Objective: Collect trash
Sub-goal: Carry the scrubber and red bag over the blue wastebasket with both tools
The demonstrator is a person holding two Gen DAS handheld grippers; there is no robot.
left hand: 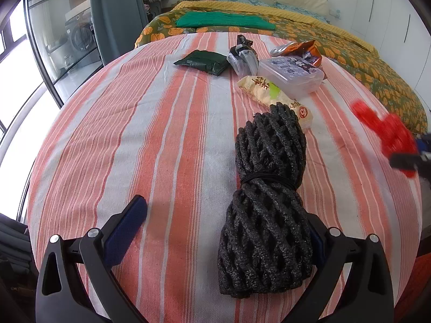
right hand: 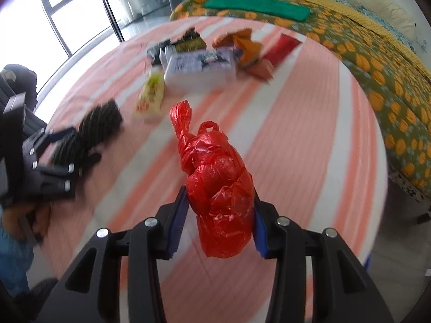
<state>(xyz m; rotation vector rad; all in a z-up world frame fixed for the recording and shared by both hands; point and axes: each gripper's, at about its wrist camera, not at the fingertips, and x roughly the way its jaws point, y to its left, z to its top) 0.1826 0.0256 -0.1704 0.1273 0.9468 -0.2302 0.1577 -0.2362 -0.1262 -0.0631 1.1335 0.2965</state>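
Observation:
A black foam net bundle [left hand: 266, 202] tied with a band lies on the striped tablecloth [left hand: 134, 134]. My left gripper [left hand: 226, 223] is open around its near end, the right finger hidden behind it. The bundle also shows in the right wrist view [right hand: 89, 134]. My right gripper [right hand: 219, 202] is shut on a crumpled red plastic bag [right hand: 218, 183] and holds it above the cloth; the bag shows blurred at the right of the left wrist view [left hand: 388, 134]. Further back lie a yellow snack wrapper [left hand: 272, 94], a clear plastic box [left hand: 292, 74], a dark green packet [left hand: 203, 62] and an orange wrapper [left hand: 307, 48].
A grey crumpled bag [left hand: 242, 56] lies by the box. A red packet [right hand: 282, 45] lies at the far right of the table. A bed with an orange-patterned cover [left hand: 350, 53] and a folded green cloth [left hand: 226, 20] stands behind. Glass doors [left hand: 40, 53] are at the left.

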